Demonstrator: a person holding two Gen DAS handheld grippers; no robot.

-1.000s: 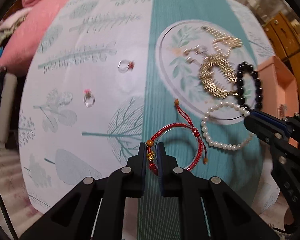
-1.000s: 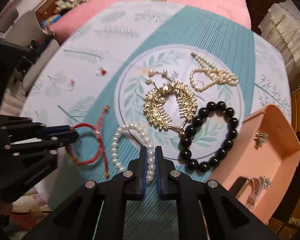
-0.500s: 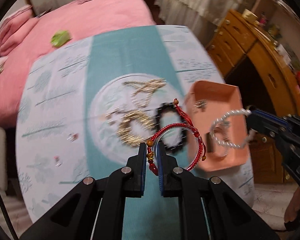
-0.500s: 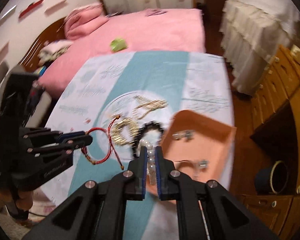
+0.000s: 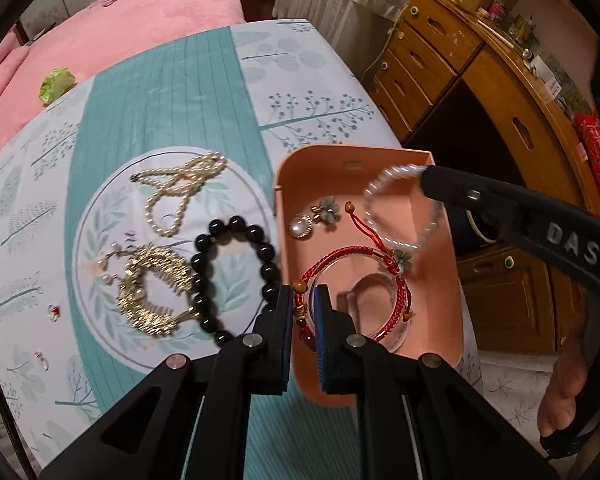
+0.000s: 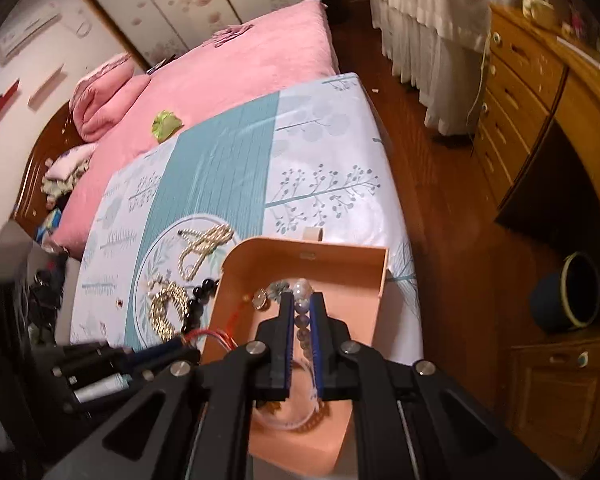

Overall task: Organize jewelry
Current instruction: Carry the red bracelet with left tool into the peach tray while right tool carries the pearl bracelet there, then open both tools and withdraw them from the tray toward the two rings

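My left gripper point(image 5: 303, 292) is shut on a red cord bracelet point(image 5: 380, 256), which hangs over the peach tray point(image 5: 364, 156) at the table's right edge. My right gripper point(image 6: 302, 300) is shut on a pearl bracelet point(image 6: 302, 316) above the same tray point(image 6: 308, 248). In the left wrist view, that right gripper point(image 5: 428, 178) comes in from the right with the pearl loop point(image 5: 374, 216) dangling. Inside the tray lie a flower earring point(image 5: 328, 208), a pearl pendant point(image 5: 300, 226) and a clear bangle point(image 5: 396, 332). The left gripper point(image 6: 188, 350) shows at the lower left of the right wrist view.
On the printed cloth's round motif lie a black bead bracelet point(image 5: 236, 228), a gold comb point(image 5: 152, 280) and a pearl necklace point(image 5: 180, 188). Two small rings point(image 5: 53, 312) sit further left. A pink bed point(image 6: 228, 76) is behind, a wooden dresser point(image 5: 480, 92) to the right.
Both grippers lifted their bracelets off the cloth and carried them to the right. They now hang over the peach tray, and both wrists have rolled.
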